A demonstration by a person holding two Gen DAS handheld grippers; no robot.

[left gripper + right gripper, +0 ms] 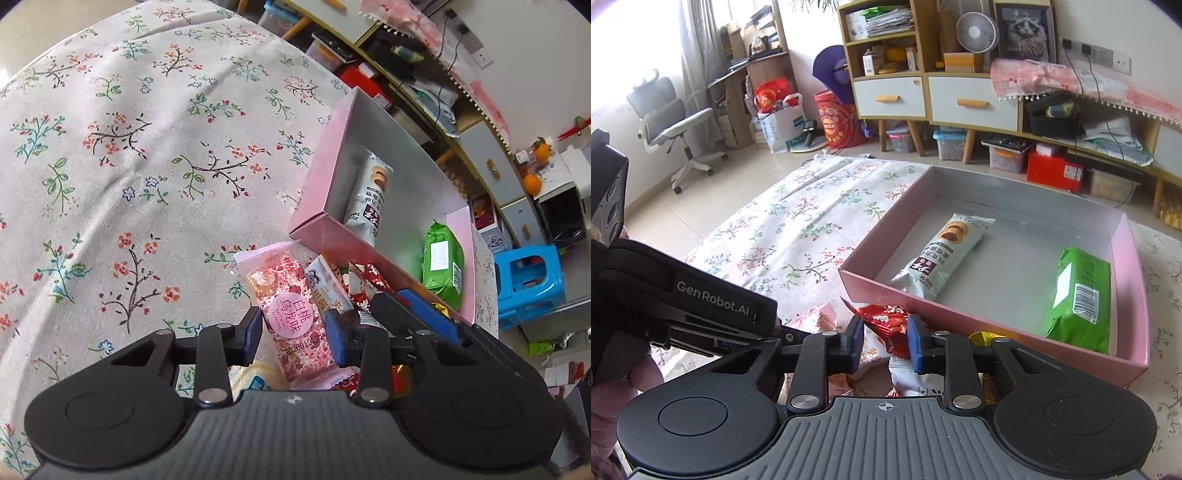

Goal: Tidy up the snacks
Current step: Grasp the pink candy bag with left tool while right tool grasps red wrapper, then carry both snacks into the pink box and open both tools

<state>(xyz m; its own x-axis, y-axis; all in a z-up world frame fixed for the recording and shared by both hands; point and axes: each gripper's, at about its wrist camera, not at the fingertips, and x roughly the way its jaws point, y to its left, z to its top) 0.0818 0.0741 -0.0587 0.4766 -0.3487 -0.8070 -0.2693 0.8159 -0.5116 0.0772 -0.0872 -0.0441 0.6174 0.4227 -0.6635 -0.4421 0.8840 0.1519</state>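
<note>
1. The left gripper (294, 334) has its blue pads on either side of the pink peach-oolong packet (291, 314), which lies on the floral cloth (110, 147) just outside the pink box (321, 177). The pads look to be touching the wrapper's sides; whether they are squeezing yet cannot be told.

2. The right gripper (885, 339) brackets the red foil packet (886, 321) at the near wall of the box. The jaws are partly apart, and contact looks close on both sides — firm grip cannot be confirmed.

3. Both packets appear light, sealed in thin crinkly film. The judgement is that the film will be slippery and will buckle under a hard pinch, and that the contents may crumble.

4. The best hold is probably across the filled middle of each packet, not the flat sealed ends, which would fold and slide out.

5. A white chocolate-biscuit pack (942, 258) and a green pack (1078, 295) already lie flat in the box, well apart, leaving bare floor between them for the next pieces.

6. More snacks sit heaped by the near wall — a lifted packet could drag a neighbour along.
</note>
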